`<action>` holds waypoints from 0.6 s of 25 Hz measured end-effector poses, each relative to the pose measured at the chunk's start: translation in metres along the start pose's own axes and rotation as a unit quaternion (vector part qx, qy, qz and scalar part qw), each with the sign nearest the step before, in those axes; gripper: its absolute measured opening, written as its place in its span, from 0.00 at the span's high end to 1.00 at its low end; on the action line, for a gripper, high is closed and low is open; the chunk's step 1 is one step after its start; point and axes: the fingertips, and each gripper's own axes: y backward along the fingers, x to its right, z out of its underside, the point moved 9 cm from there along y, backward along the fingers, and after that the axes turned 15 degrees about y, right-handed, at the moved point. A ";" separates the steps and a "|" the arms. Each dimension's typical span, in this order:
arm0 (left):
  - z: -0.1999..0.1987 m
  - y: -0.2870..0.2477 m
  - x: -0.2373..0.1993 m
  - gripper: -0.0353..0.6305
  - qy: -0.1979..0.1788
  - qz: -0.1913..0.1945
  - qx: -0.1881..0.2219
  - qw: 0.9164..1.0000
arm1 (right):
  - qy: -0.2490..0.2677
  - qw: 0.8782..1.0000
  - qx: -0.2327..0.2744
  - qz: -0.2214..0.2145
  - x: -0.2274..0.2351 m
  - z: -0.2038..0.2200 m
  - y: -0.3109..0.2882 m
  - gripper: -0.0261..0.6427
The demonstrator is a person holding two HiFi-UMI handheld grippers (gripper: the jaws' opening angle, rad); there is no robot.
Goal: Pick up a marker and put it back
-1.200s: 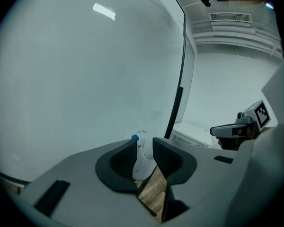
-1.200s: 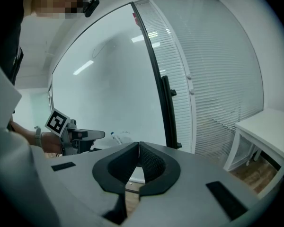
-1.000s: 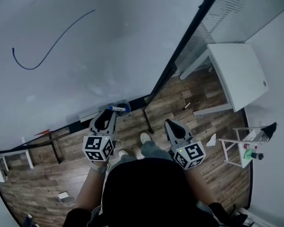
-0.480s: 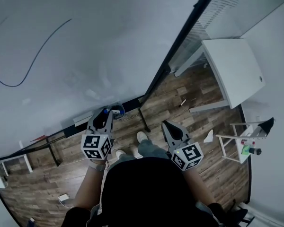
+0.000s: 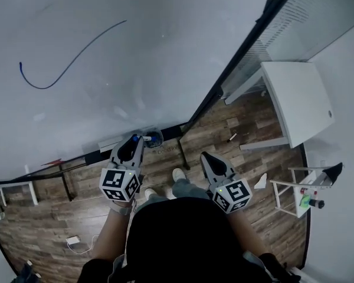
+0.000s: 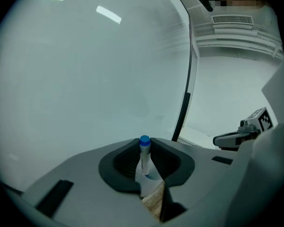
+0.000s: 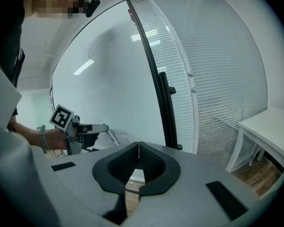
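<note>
Blue-capped marker (image 6: 144, 151) sits pinched upright in your left gripper (image 5: 131, 146), near the bottom of the whiteboard (image 5: 135, 52). It looks light, hard and smooth, so hold its middle. Your right gripper (image 7: 138, 148) is closed on nothing.

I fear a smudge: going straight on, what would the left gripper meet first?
Probably the whiteboard, the marker in the left gripper touching first; depth is unclear.

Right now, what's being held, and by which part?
The left gripper holds the marker by its barrel, just under the blue cap; the right gripper is shut, empty.
</note>
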 end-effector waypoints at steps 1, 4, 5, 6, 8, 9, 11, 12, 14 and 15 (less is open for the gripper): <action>-0.002 0.004 0.001 0.82 0.002 -0.001 0.006 1.000 | 0.002 1.000 0.002 -0.005 0.000 -0.002 -0.002 0.92; -0.009 0.016 0.003 0.82 0.014 -0.001 0.028 1.000 | 0.009 1.000 0.010 -0.024 -0.002 -0.007 -0.010 0.92; -0.011 0.021 0.004 0.82 0.017 -0.001 0.036 0.999 | 0.011 0.999 0.013 -0.031 -0.004 -0.009 -0.013 0.92; -0.014 0.026 0.005 0.82 0.020 -0.002 0.044 0.999 | 0.014 0.999 0.015 -0.039 -0.006 -0.012 -0.015 0.92; -0.019 0.039 0.008 0.82 0.025 -0.006 0.062 0.998 | 0.020 0.998 0.019 -0.055 -0.011 -0.017 -0.020 0.92; -0.022 0.046 0.009 0.82 0.028 -0.009 0.070 0.997 | 0.024 0.997 0.021 -0.064 -0.014 -0.020 -0.022 0.92; -0.028 0.061 0.009 0.82 0.029 -0.018 0.086 0.996 | 0.031 0.996 0.026 -0.082 -0.020 -0.027 -0.028 0.92; -0.030 0.068 0.009 0.82 0.031 -0.024 0.093 0.995 | 0.035 0.995 0.029 -0.091 -0.024 -0.030 -0.032 0.92; -0.032 0.085 0.007 0.82 0.038 -0.038 0.108 0.993 | 0.043 0.992 0.033 -0.113 -0.032 -0.036 -0.040 0.92; -0.032 0.095 0.005 0.82 0.043 -0.046 0.116 0.991 | 0.047 0.990 0.035 -0.125 -0.038 -0.039 -0.044 0.92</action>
